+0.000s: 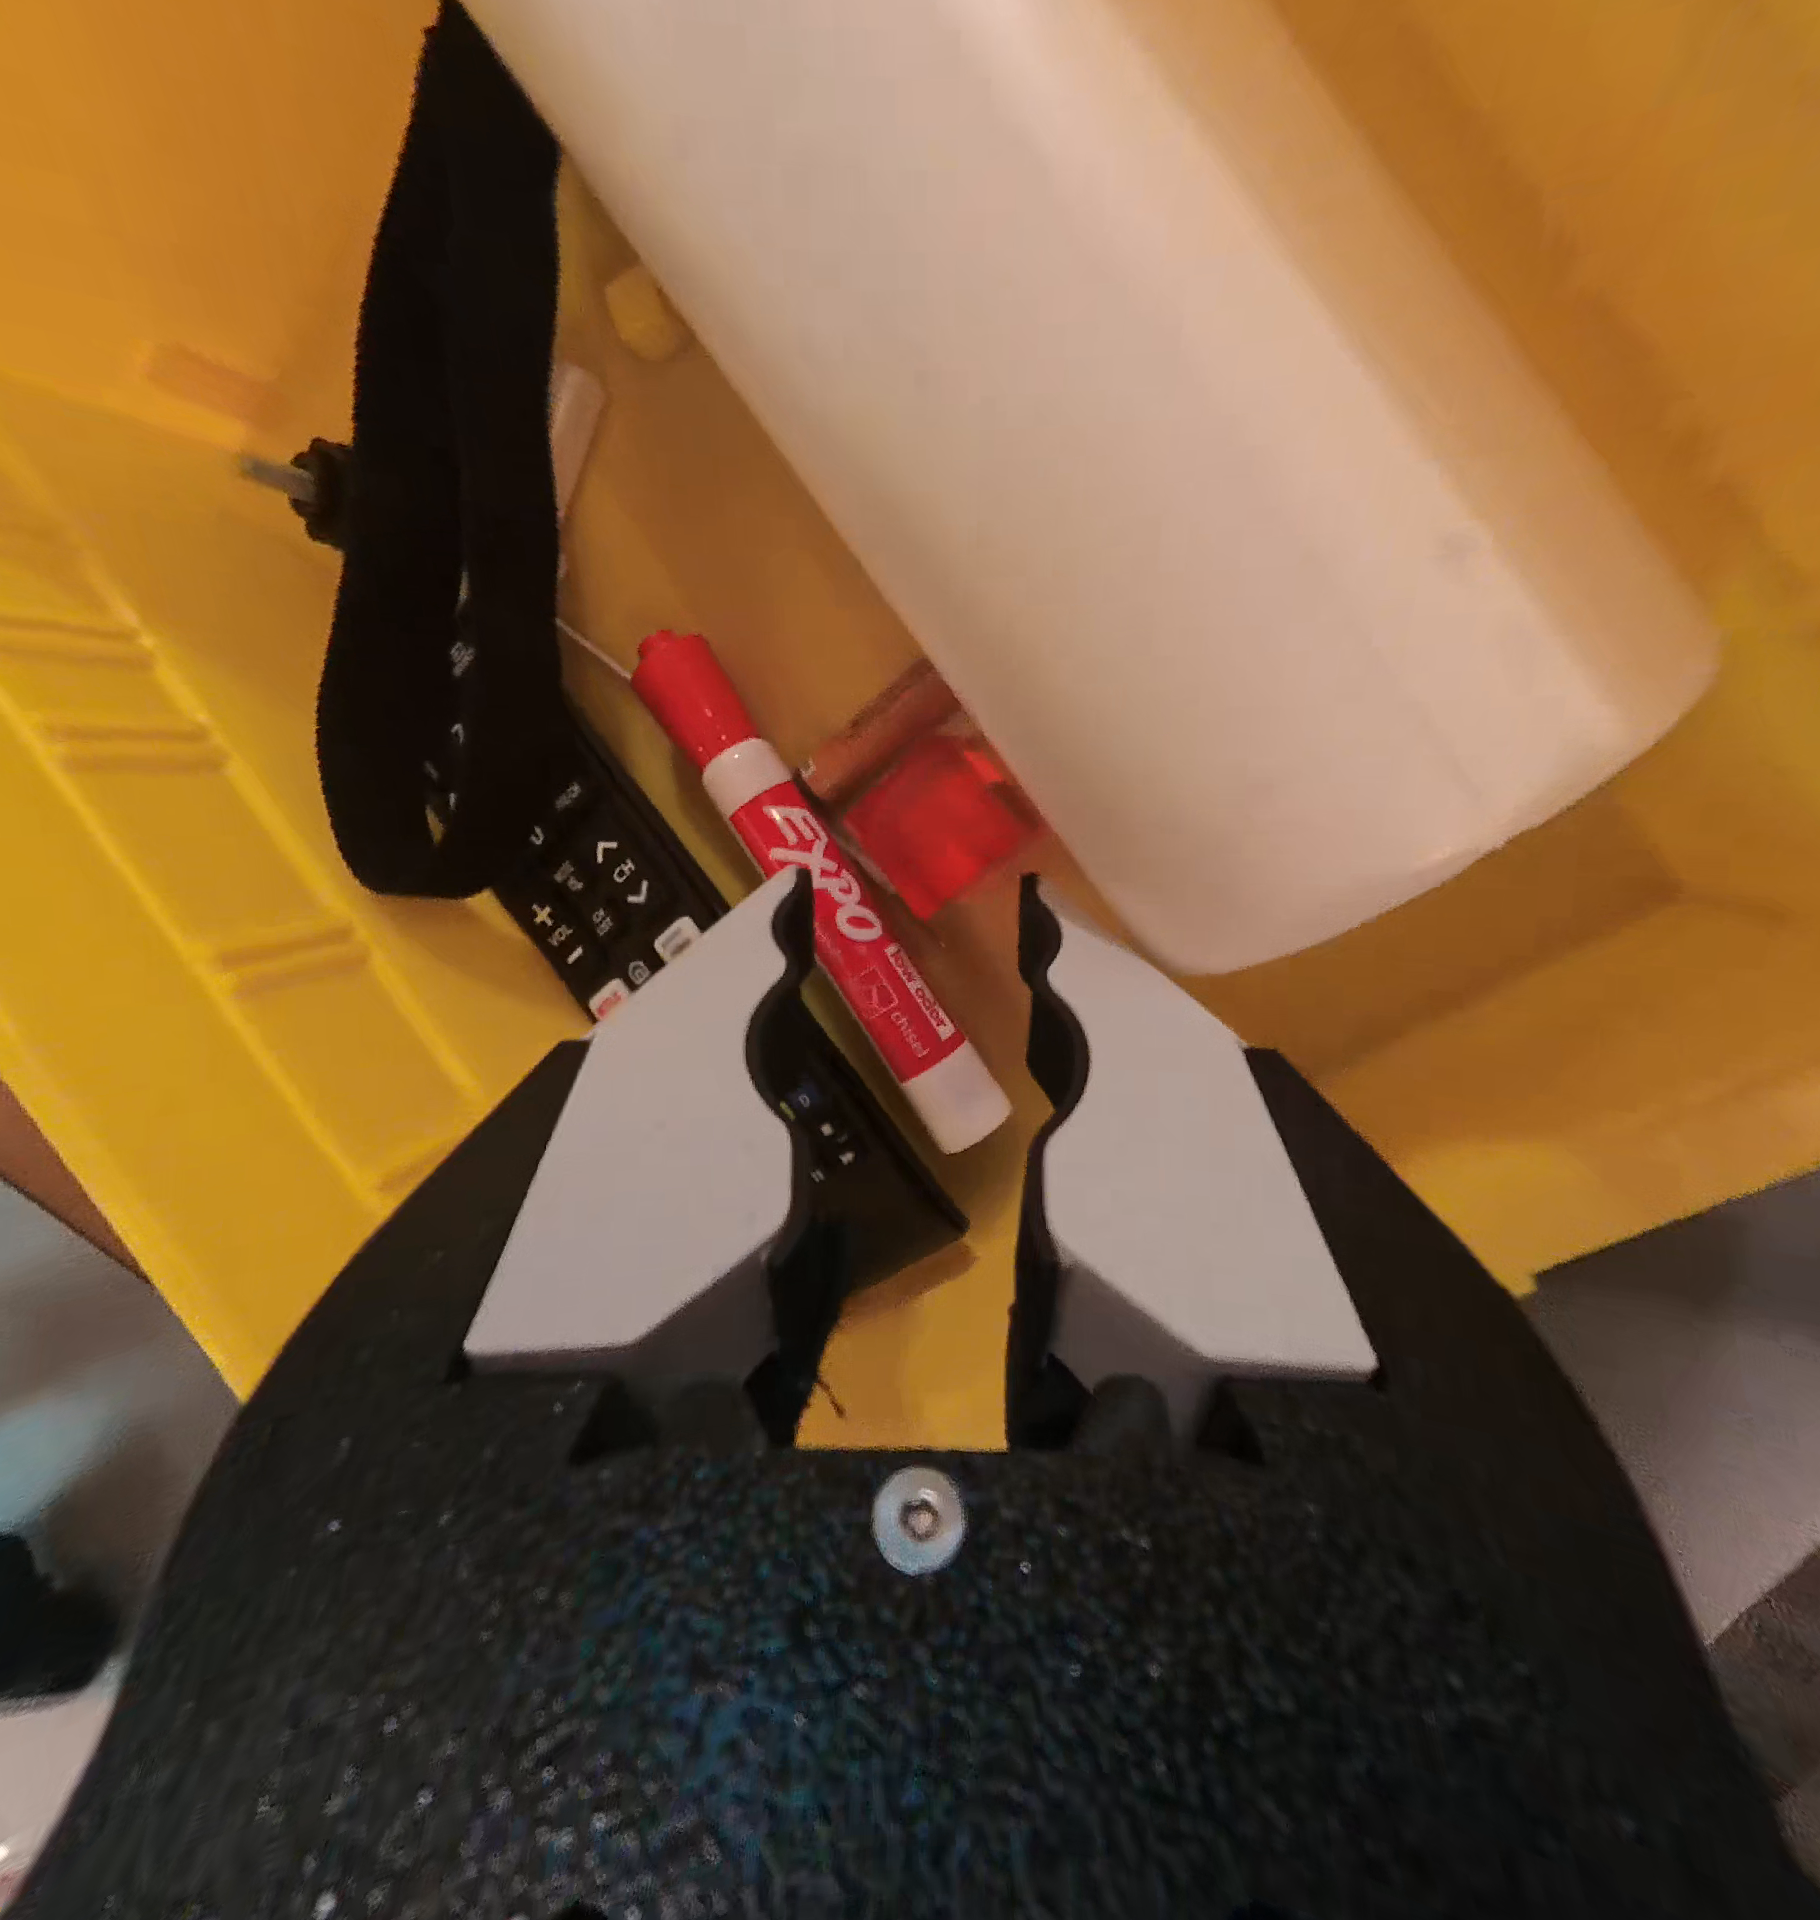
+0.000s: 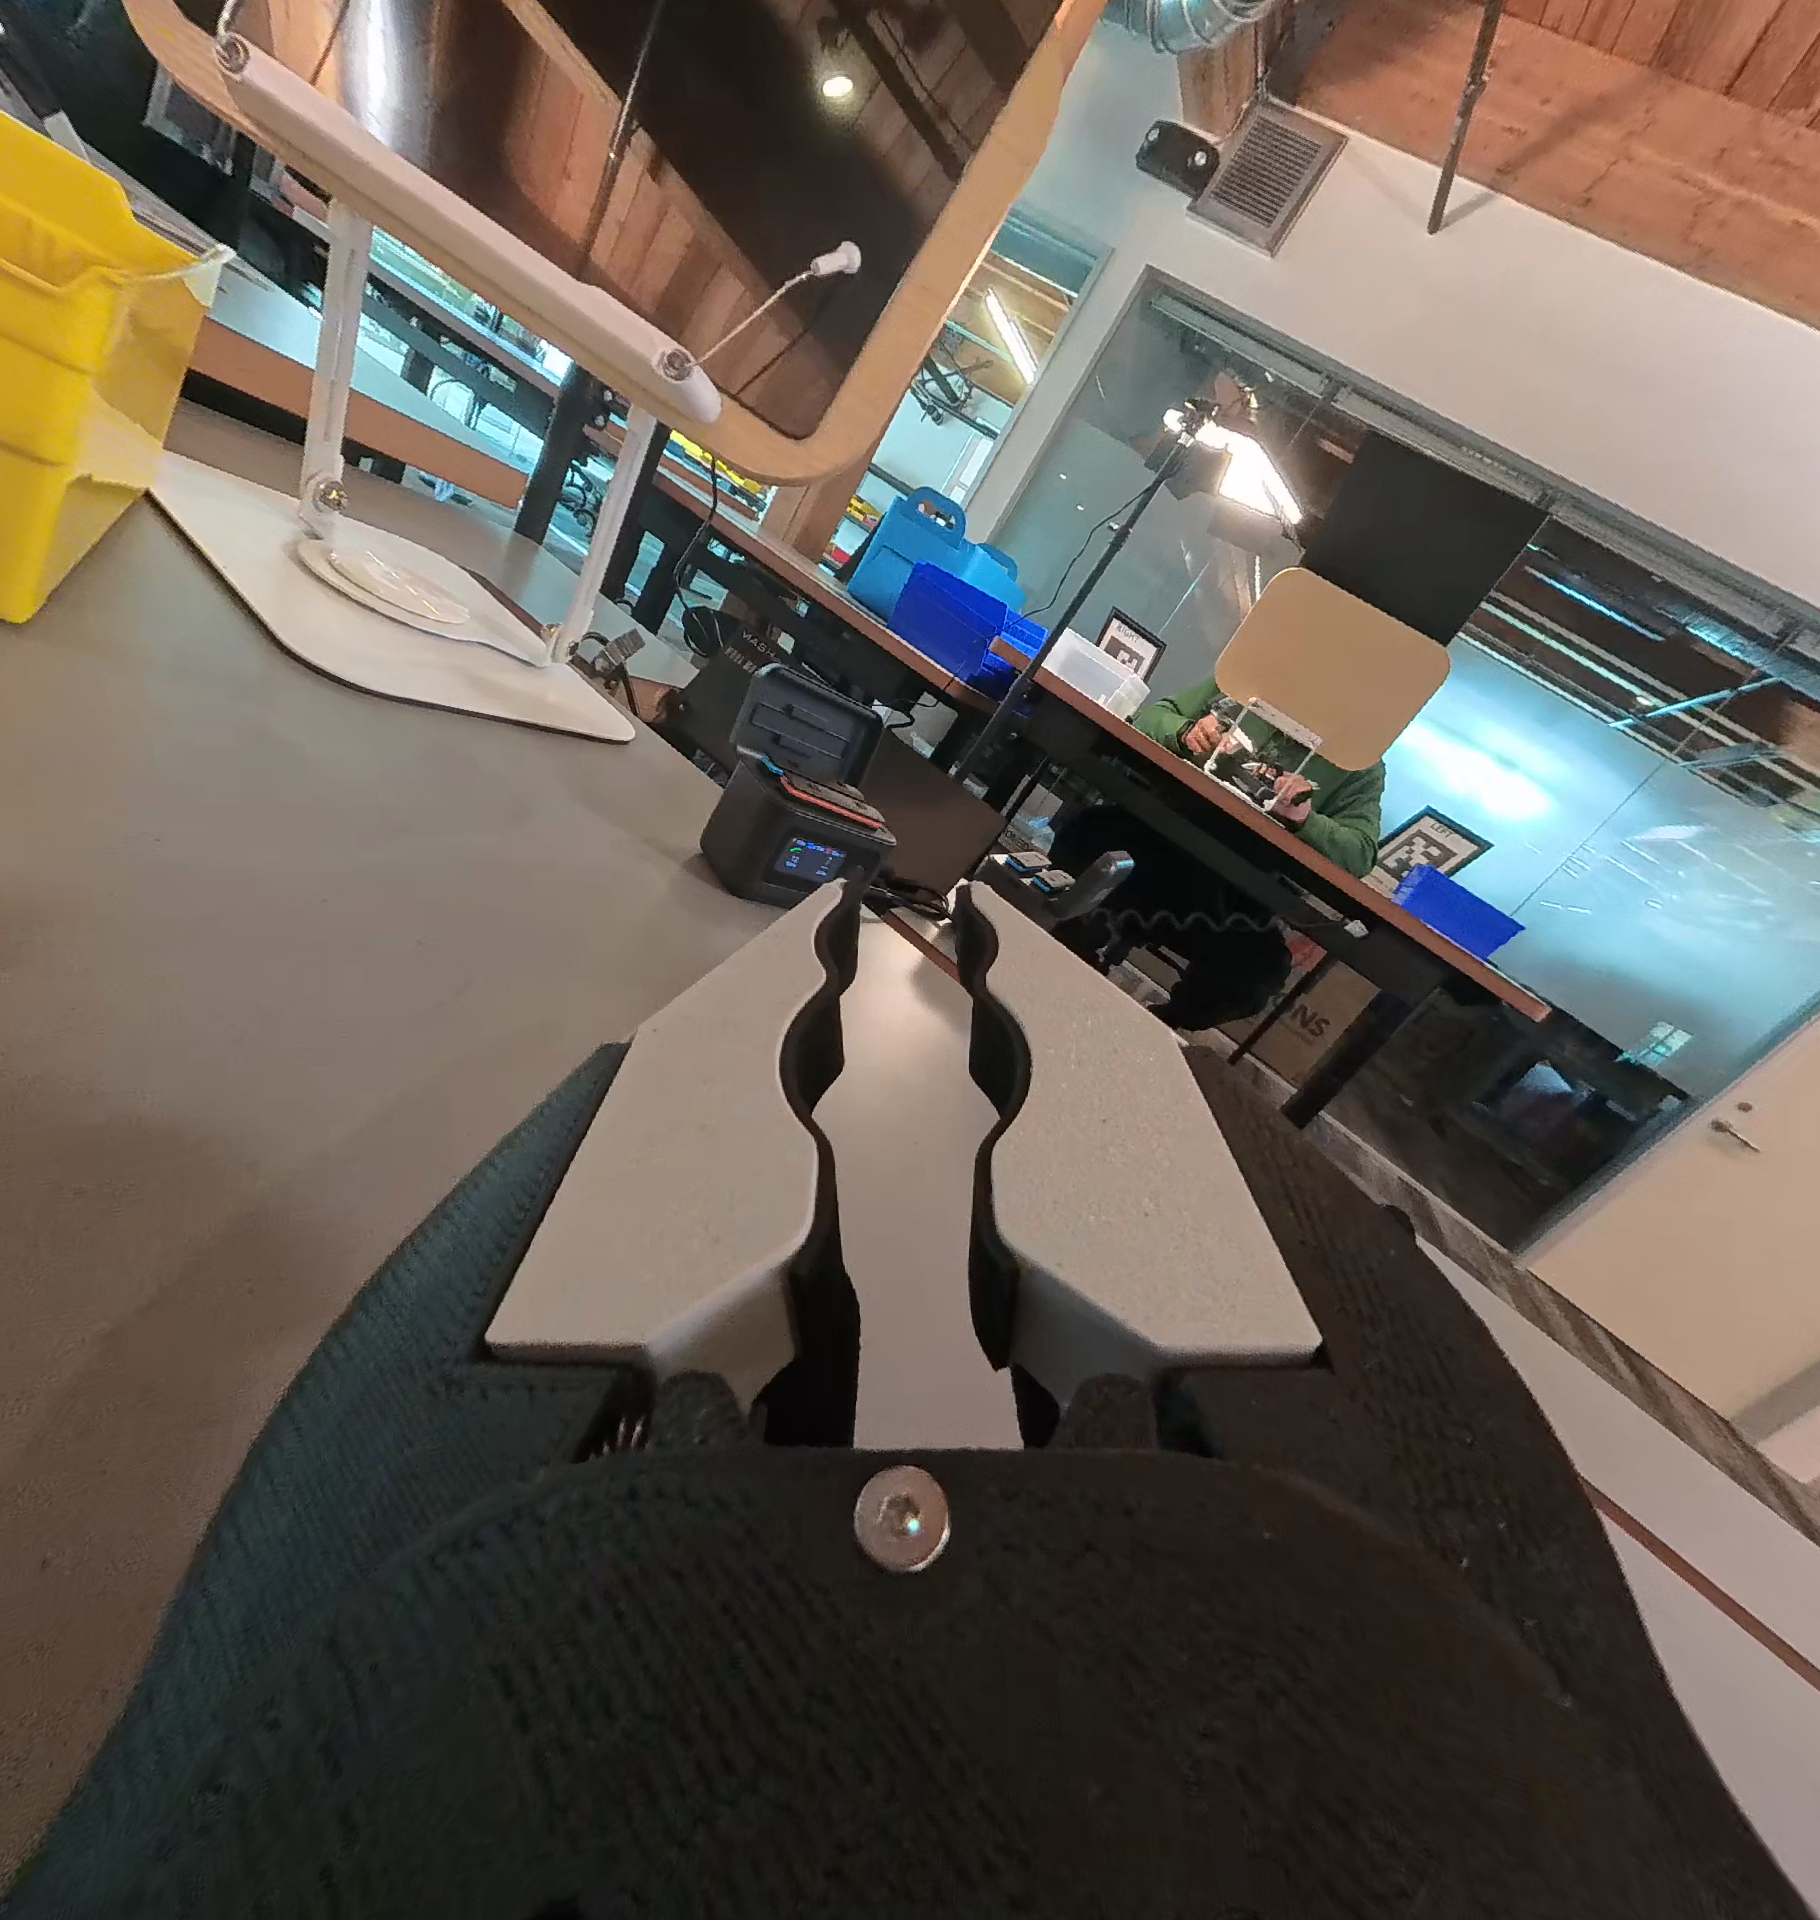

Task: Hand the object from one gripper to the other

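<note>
- Filling the yellow bin [image 1: 137, 790], a big white bottle [image 1: 1093, 436] lies over a black remote [image 1: 615, 883], a black strap [image 1: 438, 540] and a red marker [image 1: 823, 894].
- Left gripper [image 1: 911, 883] gapes empty, fingers either side of the marker, not touching.
- Right gripper [image 2: 904, 902] is parted, empty, over the grey table [image 2: 262, 935].

Red marker [image 1: 821, 902] capped, flat in yellow bin [image 1: 210, 935], beside remote [image 1: 615, 914].
</note>
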{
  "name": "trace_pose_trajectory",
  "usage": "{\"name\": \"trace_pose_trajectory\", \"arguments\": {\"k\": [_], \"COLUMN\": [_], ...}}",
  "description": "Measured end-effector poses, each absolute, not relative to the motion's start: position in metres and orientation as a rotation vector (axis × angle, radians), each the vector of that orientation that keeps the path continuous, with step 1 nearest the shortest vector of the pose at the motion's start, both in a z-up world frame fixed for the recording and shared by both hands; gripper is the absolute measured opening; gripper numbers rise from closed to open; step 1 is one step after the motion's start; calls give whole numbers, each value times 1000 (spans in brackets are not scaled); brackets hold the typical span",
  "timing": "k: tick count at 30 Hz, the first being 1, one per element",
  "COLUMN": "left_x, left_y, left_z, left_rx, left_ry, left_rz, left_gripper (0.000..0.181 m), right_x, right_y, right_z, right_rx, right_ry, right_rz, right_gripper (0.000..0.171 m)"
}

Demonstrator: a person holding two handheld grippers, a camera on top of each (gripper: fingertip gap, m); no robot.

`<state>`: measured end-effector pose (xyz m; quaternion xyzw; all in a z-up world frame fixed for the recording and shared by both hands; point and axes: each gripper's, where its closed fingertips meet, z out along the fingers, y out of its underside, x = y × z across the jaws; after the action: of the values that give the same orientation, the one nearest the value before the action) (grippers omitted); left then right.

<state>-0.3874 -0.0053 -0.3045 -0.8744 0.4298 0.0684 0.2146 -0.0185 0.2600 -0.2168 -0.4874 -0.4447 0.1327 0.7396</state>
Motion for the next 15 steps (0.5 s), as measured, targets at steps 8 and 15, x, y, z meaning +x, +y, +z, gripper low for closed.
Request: {"name": "trace_pose_trajectory", "arguments": {"k": [8,15], "left_x": [-381,-390], "left_y": [1,1], "left_z": [-314,-307], "left_rx": [-2424,-2511], "left_ry": [1422,1407], "left_rz": [167,153], "left_gripper": [31,26], "right_x": [-21,-22], "right_y": [259,258], "right_z": [-219,-220], "right_rx": [-1064,-1062], "right_ry": [-997,-1004], "right_rz": [275,271], "right_gripper": [17,17]}}
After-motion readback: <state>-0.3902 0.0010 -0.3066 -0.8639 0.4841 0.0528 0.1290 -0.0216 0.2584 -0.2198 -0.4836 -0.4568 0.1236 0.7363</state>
